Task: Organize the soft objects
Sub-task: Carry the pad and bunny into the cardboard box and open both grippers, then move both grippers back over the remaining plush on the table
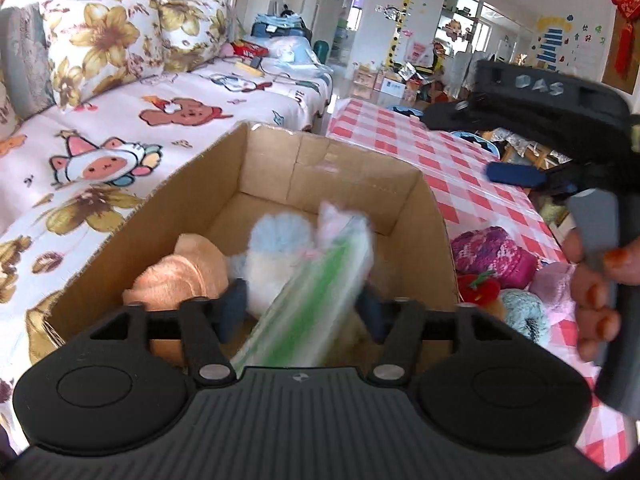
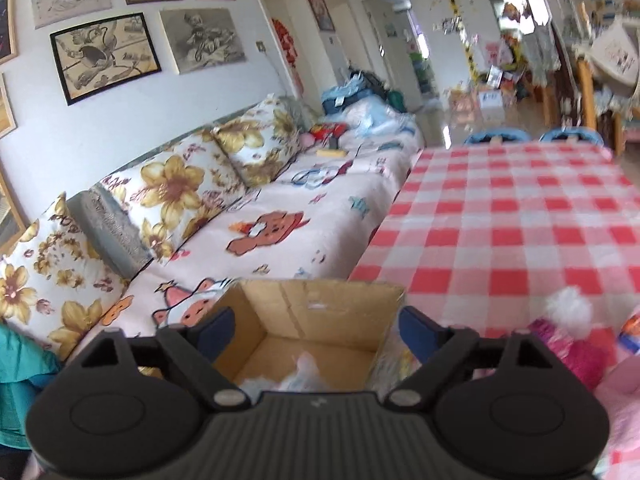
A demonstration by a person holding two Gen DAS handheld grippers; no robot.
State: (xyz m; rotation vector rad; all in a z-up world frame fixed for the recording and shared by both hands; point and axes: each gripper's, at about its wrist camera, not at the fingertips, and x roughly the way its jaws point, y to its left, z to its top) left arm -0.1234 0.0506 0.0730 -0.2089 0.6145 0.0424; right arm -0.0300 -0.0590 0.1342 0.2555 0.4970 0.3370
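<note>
Green-striped and wrapped in clear plastic, the soft packet [image 1: 316, 296] blurs between my left gripper's [image 1: 300, 308] spread jaws, apparently loose, over the cardboard box [image 1: 344, 168]. Beyond it in the box lie a peach plush [image 1: 180, 276] and a blue-white fluffy toy [image 1: 276, 248]. My right gripper [image 2: 316, 326] hangs open, holding nothing, above the box's near edge.

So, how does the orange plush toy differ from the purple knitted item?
The orange plush toy lies inside the cardboard box, while the purple knitted item lies outside it on the checked tablecloth. The toy looks smooth and peach-orange; the item is purple-pink and looks knitted. Both appear soft, and neither gripper holds them.
</note>
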